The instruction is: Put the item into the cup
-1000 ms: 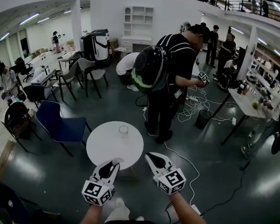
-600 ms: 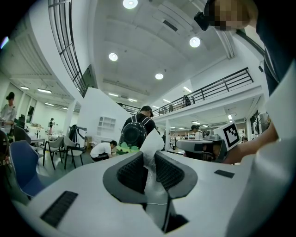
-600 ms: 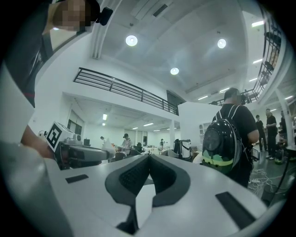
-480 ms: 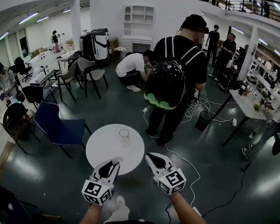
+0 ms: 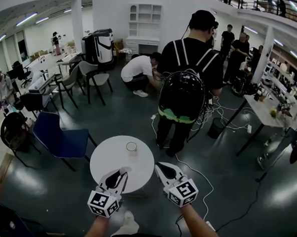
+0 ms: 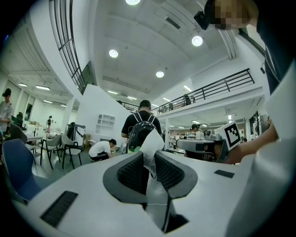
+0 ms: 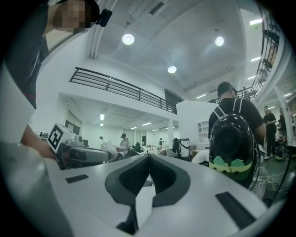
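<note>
two sets of tongs are held out low over a dark floor, in a big hall with several people about. the largest thing close by is a person with a black backpack (image 5: 183,95), standing back to the camera just beyond the round white counter (image 5: 111,156). a blue chair (image 5: 57,137) stands to the left of the counter, near it but not touching.

the counter top is bare apart from the cup (image 5: 131,148), a small clear glass standing upright toward the far side.

the left tongs (image 5: 123,170) reach in at the counter's near edge. in the left gripper view the left tongs (image 6: 148,156) are clamped on the white item (image 6: 151,144), a soft crumpled piece that stands up between the ribbed pads and pokes out above their tips. the item is in the tongs, not in the cup, with most of the counter top between the two.

the right tongs (image 5: 158,165) sit just right of the counter's edge. in the right gripper view the right tongs (image 7: 149,156) are closed tip to tip with nothing between them.
</note>
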Motion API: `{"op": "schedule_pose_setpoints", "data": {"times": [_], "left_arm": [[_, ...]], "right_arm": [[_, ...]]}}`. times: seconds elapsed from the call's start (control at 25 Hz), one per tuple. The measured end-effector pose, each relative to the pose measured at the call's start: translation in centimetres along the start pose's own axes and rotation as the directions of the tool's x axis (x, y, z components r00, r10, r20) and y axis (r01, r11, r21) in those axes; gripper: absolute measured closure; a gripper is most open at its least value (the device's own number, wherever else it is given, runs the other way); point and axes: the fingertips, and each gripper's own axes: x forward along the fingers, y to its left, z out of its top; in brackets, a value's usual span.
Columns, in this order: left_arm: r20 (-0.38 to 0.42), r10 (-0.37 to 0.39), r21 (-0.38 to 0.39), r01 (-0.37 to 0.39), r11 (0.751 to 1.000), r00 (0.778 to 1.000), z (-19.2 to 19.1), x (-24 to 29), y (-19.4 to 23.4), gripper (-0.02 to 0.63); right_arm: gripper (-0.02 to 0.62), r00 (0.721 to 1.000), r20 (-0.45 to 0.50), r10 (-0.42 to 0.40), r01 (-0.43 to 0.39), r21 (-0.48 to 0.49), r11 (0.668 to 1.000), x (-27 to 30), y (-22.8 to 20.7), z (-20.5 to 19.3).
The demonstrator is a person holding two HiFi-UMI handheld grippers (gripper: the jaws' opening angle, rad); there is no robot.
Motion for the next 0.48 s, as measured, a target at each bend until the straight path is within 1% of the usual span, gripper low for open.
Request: {"op": "schedule_pose_setpoints", "data": {"times": [0.48], "left_arm": [[-0.012, -0.01, -0.023, 0.009, 1.0, 1.0, 0.6, 6.4, 7.4, 0.522]], "right_arm": [[0.578, 0.999, -0.029, -0.023, 0.023, 0.008, 1.0, 8.1, -5.1, -0.4]]}}
